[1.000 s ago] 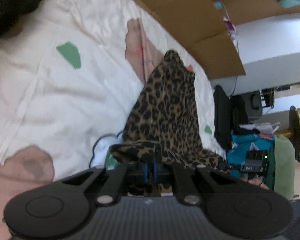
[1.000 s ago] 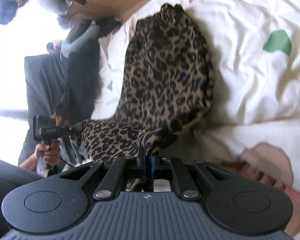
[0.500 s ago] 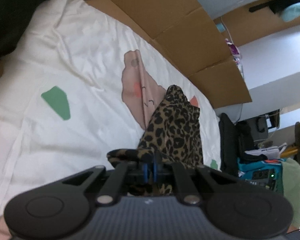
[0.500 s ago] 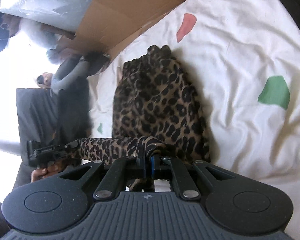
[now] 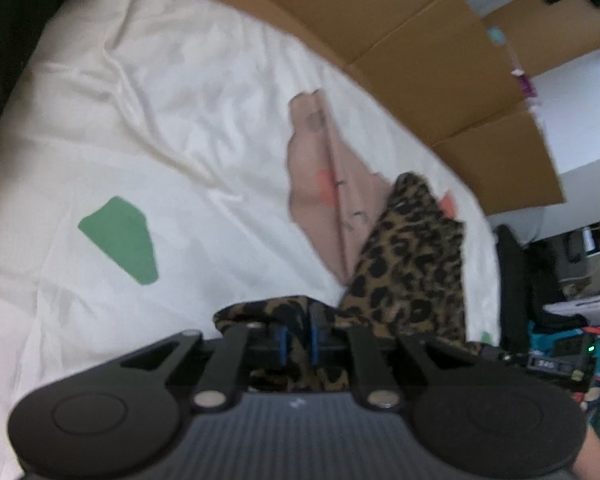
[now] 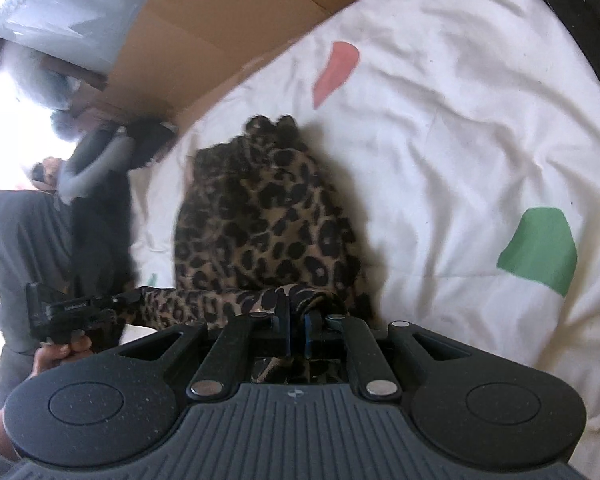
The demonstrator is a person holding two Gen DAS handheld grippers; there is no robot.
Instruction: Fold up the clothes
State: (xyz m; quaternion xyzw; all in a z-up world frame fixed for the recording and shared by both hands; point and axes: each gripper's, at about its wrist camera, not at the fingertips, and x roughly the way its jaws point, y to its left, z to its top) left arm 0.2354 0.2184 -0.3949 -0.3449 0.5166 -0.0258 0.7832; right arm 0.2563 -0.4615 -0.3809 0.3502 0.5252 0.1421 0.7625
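On a white patterned bedsheet backed by cardboard, the leopard-print garment lay half-folded. The left gripper, jaws just loosening, and the right gripper apparently still pinched its edge; early release risked an uneven, slumped fold.

Bright daylight, blown-out left edge, motion blur, fisheye warping
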